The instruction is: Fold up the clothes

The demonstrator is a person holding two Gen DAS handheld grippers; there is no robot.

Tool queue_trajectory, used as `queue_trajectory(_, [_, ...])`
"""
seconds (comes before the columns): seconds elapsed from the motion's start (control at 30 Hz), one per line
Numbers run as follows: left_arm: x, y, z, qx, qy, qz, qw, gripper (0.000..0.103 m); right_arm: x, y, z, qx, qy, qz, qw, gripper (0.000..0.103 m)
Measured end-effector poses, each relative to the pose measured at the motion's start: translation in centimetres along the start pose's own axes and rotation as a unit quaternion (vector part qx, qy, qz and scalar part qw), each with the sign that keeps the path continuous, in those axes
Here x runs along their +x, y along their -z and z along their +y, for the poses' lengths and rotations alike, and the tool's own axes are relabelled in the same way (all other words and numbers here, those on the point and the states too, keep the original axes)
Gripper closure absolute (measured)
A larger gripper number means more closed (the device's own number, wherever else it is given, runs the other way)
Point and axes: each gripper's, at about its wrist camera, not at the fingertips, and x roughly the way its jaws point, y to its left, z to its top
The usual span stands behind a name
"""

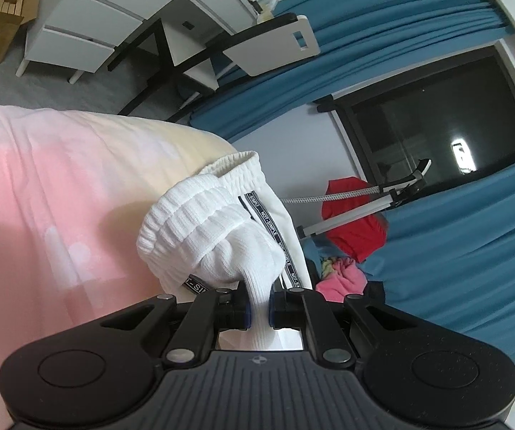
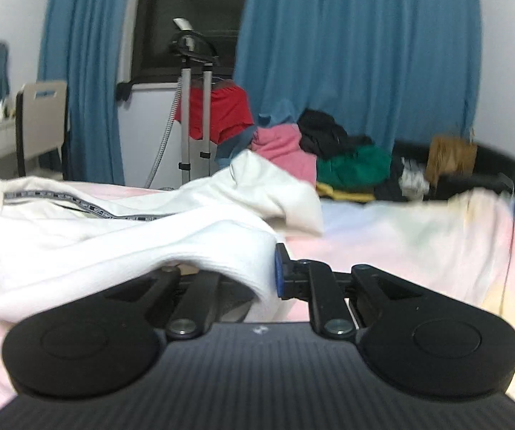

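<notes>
White sweatpants [image 1: 221, 222] with a ribbed cuff and a black lettered side stripe bunch in front of my left gripper [image 1: 260, 310], which is shut on a fold of the white fabric. In the right wrist view the same white sweatpants [image 2: 114, 236] lie spread over the pink bed sheet [image 2: 400, 251]. My right gripper [image 2: 257, 276] is shut on a ribbed white edge of them; the cloth drapes over and hides its left finger, while the right finger's blue pad [image 2: 278, 272] presses against the fabric.
The bed [image 1: 42, 197] fills the left. Behind stand a garment steamer [image 2: 194, 107], a red garment [image 2: 228, 111], a pile of pink, green and black clothes [image 2: 329, 157], blue curtains [image 2: 357, 53], a white chair [image 1: 275, 46], a desk with drawers [image 1: 89, 28] and a cardboard box [image 1: 3, 18].
</notes>
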Motion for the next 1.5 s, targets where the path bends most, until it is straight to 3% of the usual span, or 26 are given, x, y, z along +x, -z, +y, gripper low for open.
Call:
queue_trajectory(0.07, [0.1,-0.1,0.1,-0.002,-0.002,-0.001,1.0,0.094,0.8,1.1,-0.3,0.022,-0.007,0.009,1.0,0.083])
queue_trajectory(0.13, [0.2,-0.2,0.2,-0.004,-0.003,-0.002,1.0,0.094,1.7,2.1,-0.6,0.043,-0.016,0.02,0.999,0.053])
queue_trajectory(0.2, [0.2,-0.4,0.5,-0.007,-0.005,-0.005,1.0,0.094,2.6,3.3,-0.8,0.069,-0.026,0.033,0.997,0.029])
queue_trajectory(0.23, [0.3,-0.5,0.5,-0.009,-0.006,-0.007,0.9999,0.094,3.0,3.9,-1.0,0.082,-0.031,0.04,0.995,0.024])
queue_trajectory(0.37, [0.4,-1.0,0.8,-0.025,-0.006,-0.014,0.9996,0.094,5.5,6.3,-0.7,0.14,-0.079,0.093,0.982,0.023])
queue_trajectory(0.57, [0.7,-1.8,1.5,-0.036,-0.014,-0.031,0.9988,0.094,9.3,7.2,2.6,0.097,-0.07,0.106,0.987,0.02])
queue_trajectory(0.67, [0.8,-2.0,1.5,-0.037,-0.014,-0.03,0.9988,0.094,10.4,7.1,3.9,0.057,-0.062,0.111,0.99,0.026])
queue_trajectory(0.73, [1.1,-1.9,1.6,-0.039,-0.012,-0.025,0.9989,0.094,9.9,6.7,4.2,0.012,-0.05,0.114,0.992,0.051])
queue_trajectory(0.8, [1.3,-1.9,1.6,-0.041,-0.011,-0.019,0.9989,0.094,9.0,6.0,4.1,-0.049,-0.04,0.119,0.991,0.061])
queue_trajectory(0.97, [1.6,-1.7,1.4,-0.042,0.002,-0.007,0.9991,0.094,6.0,1.2,3.3,-0.186,0.012,0.09,0.978,0.069])
queue_trajectory(1.07, [1.2,-1.7,1.3,-0.048,0.028,-0.01,0.9984,0.094,3.7,-3.3,4.2,-0.266,0.074,0.038,0.96,0.075])
queue_trajectory(1.1, [1.0,-1.9,1.3,-0.05,0.034,-0.016,0.9981,0.094,2.9,-4.7,4.7,-0.298,0.102,0.016,0.949,0.083])
queue_trajectory(1.13, [0.7,-2.1,1.3,-0.052,0.04,-0.022,0.9976,0.094,2.1,-5.8,5.2,-0.328,0.124,-0.011,0.936,0.084])
queue_trajectory(1.2, [0.4,-2.8,1.8,-0.066,0.048,-0.026,0.9964,0.094,0.5,-7.5,6.2,-0.337,0.13,-0.046,0.932,0.084])
queue_trajectory(1.27, [0.1,-3.5,2.4,-0.077,0.046,-0.029,0.9956,0.094,-0.9,-8.1,7.3,-0.313,0.11,-0.065,0.941,0.086])
queue_trajectory(1.4, [0.4,-5.2,3.8,-0.082,0.024,-0.022,0.9961,0.094,-2.8,-5.2,9.6,-0.262,-0.005,-0.055,0.963,0.087])
queue_trajectory(1.5, [1.3,-6.2,4.6,-0.06,0.001,-0.014,0.9981,0.094,-3.6,-1.4,11.3,-0.245,-0.085,-0.027,0.965,0.085])
